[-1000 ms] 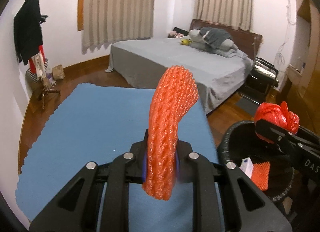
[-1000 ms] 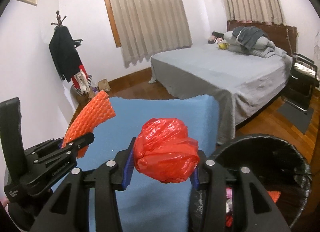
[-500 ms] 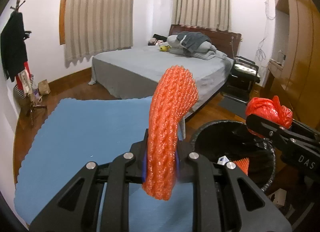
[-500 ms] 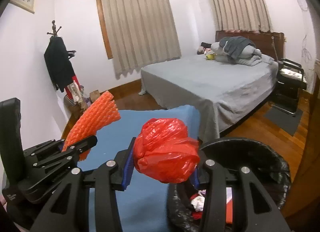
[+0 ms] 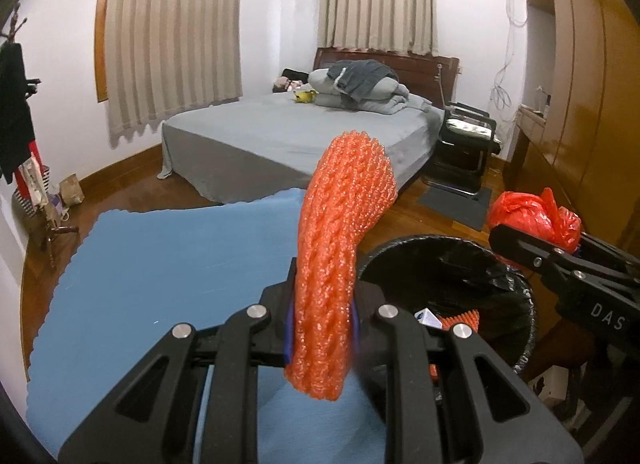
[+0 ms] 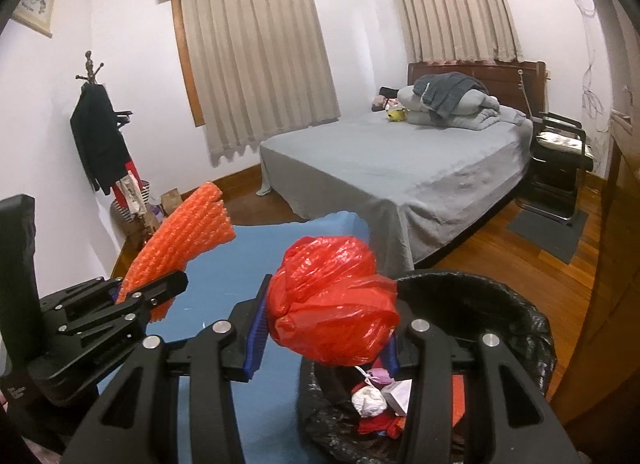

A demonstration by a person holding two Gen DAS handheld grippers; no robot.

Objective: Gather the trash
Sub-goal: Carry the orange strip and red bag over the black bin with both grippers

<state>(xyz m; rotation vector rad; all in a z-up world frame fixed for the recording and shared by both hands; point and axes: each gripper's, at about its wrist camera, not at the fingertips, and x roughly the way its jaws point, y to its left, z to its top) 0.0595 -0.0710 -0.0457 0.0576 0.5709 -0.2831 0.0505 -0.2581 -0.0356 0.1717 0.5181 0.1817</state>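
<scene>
My right gripper (image 6: 324, 338) pinches red bag (image 6: 332, 300), left gripper (image 5: 320, 328) clamps foam net (image 5: 340, 248); center over bin (image 6: 520, 328) lower right b4 releasing.

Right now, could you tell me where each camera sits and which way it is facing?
Left wrist: behind the left gripper, facing the bed over the blue mat; its fingers clamp an orange foam net, and the right gripper shows at right.
Right wrist: behind the right gripper, facing the bed; it clamps a red plastic bag above the trash bin, and the left gripper shows at left.
Shared: bed, mat, bin, both grippers' loads.
</scene>
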